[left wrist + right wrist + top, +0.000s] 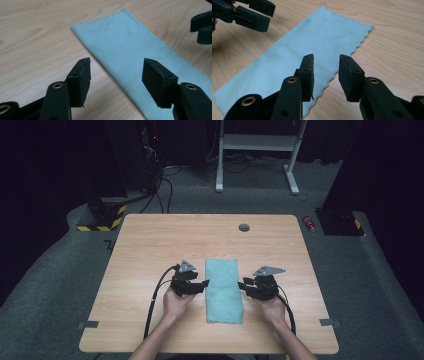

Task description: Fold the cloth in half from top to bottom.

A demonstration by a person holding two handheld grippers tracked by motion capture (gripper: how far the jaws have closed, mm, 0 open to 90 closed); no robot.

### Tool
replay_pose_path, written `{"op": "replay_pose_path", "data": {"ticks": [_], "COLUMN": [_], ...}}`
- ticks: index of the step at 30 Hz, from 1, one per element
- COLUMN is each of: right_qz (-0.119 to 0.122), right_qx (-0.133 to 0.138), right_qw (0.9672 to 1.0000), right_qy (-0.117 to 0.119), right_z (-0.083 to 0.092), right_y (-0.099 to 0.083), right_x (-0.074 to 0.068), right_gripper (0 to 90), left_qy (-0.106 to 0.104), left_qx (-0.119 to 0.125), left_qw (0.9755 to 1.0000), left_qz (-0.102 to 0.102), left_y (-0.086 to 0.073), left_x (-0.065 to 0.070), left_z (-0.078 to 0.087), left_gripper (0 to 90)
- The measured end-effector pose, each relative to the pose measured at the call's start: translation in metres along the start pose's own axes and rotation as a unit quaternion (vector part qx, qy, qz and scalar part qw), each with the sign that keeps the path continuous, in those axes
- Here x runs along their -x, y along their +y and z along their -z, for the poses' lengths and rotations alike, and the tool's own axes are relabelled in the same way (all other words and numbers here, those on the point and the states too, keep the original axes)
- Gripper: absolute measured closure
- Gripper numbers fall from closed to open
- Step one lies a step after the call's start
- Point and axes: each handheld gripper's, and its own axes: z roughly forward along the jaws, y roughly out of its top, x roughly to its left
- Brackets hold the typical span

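Lying lengthwise away from the person, the folded teal cloth (pixel 223 290) sits between the empty open left gripper (pixel 202 284) and right gripper (pixel 244 284), both equally near.

Bare wood is lying open across the upper half of the table (pixel 150 235), interrupted there by a small grey disc (pixel 244 227) at upper centre. Lower down, the folded light-blue cloth (pixel 223 290) is lying flat in the middle, with the left gripper (pixel 202 284) and right gripper (pixel 243 284) crowding its two long edges. The table's lower left and lower right corners are lying free.
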Motion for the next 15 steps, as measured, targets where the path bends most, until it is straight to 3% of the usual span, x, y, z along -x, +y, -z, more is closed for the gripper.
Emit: {"op": "replay_pose_path", "data": {"ticks": [6, 9, 12, 15], "right_qz": [-0.008, -0.014, -0.021, -0.028], "right_qx": [-0.013, -0.014, -0.016, -0.017], "right_qw": [0.9999, 0.9998, 0.9996, 0.9994], "right_qy": [-0.001, -0.005, -0.008, -0.013], "right_z": [-0.007, -0.010, -0.013, -0.016], "right_y": [0.012, 0.016, 0.020, 0.024], "right_x": [0.010, 0.016, 0.023, 0.029], "right_gripper": [63.3, 63.3, 63.3, 63.3], "left_qy": [0.008, 0.012, 0.011, 0.014], "left_qx": [0.001, -0.011, 0.001, -0.017], "left_qw": [1.0000, 0.9999, 0.9999, 0.9996], "left_qz": [0.002, 0.001, 0.011, 0.017], "left_y": [0.017, 0.023, 0.025, 0.027], "left_x": [-0.003, -0.008, -0.012, -0.019], "left_z": [-0.013, -0.021, -0.025, -0.034], "left_gripper": [36.9, 35.8, 37.2, 36.8]}}
